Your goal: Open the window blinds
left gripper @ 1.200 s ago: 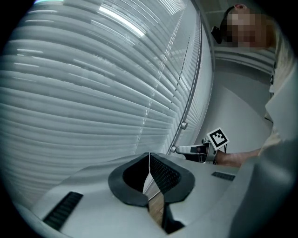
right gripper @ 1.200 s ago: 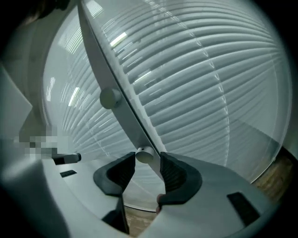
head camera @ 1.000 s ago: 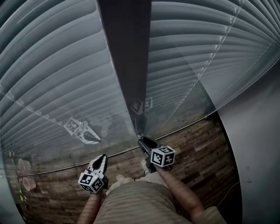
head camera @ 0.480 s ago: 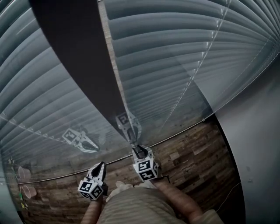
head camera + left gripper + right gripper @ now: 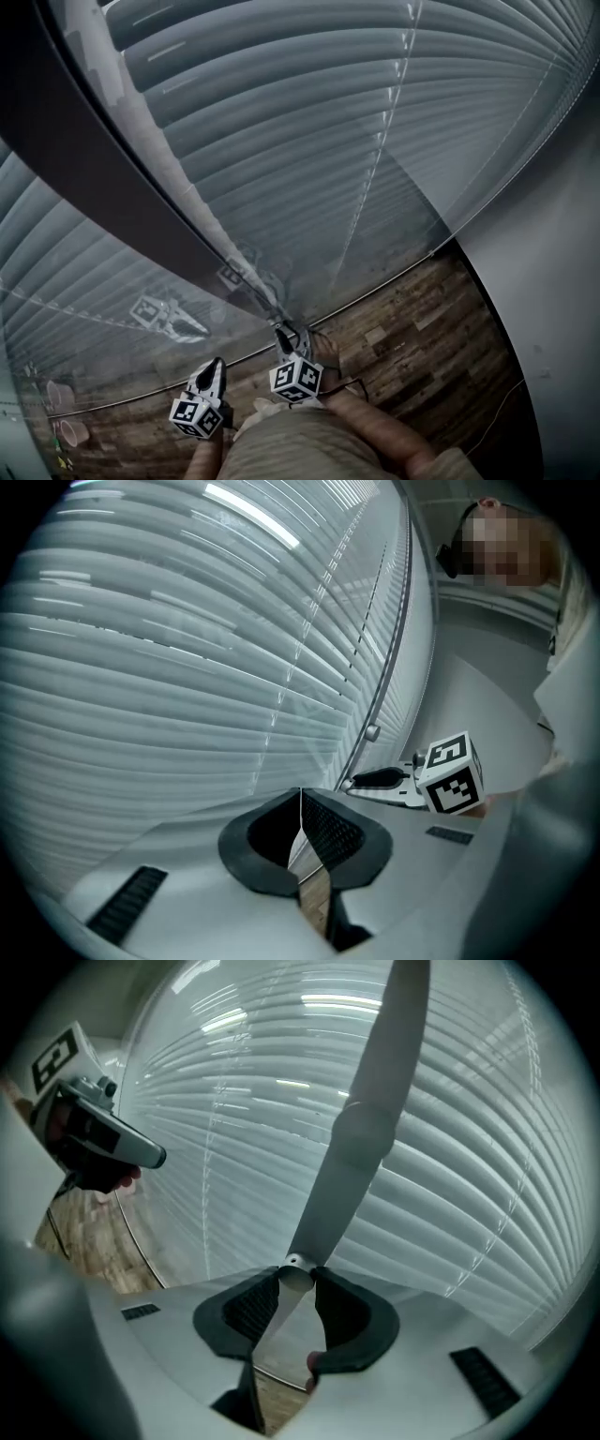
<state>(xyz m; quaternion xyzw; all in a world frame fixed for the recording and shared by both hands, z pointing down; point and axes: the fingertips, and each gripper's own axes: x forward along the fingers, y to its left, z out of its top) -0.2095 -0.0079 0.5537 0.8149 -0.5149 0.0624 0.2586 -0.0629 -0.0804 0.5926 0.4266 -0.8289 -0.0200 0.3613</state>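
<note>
Grey slatted blinds [image 5: 309, 112] hang shut across the window and fill both gripper views [image 5: 187, 667] [image 5: 469, 1147]. A slim pale wand [image 5: 366, 1129] hangs down in front of them. Its lower end sits between the pads of my right gripper [image 5: 298, 1279], whose jaws have just been closing and now grip it. In the head view the right gripper [image 5: 279, 330] points up at the glass near bottom centre. My left gripper [image 5: 214, 364] hovers to its left, jaws together and empty [image 5: 300, 794]. The left gripper view shows the right gripper [image 5: 375, 780] from the side.
A dark vertical window post [image 5: 94, 187] runs diagonally beside the wand. A metal rail [image 5: 394, 277] lines the window's foot above the wooden floor [image 5: 412, 328]. A grey wall [image 5: 553, 281] closes the right side. Cups [image 5: 66, 431] stand at the lower left.
The right gripper has rolled about its own axis while on the wand, its cube turning and shifting left in the head view. The left gripper stays put.
</note>
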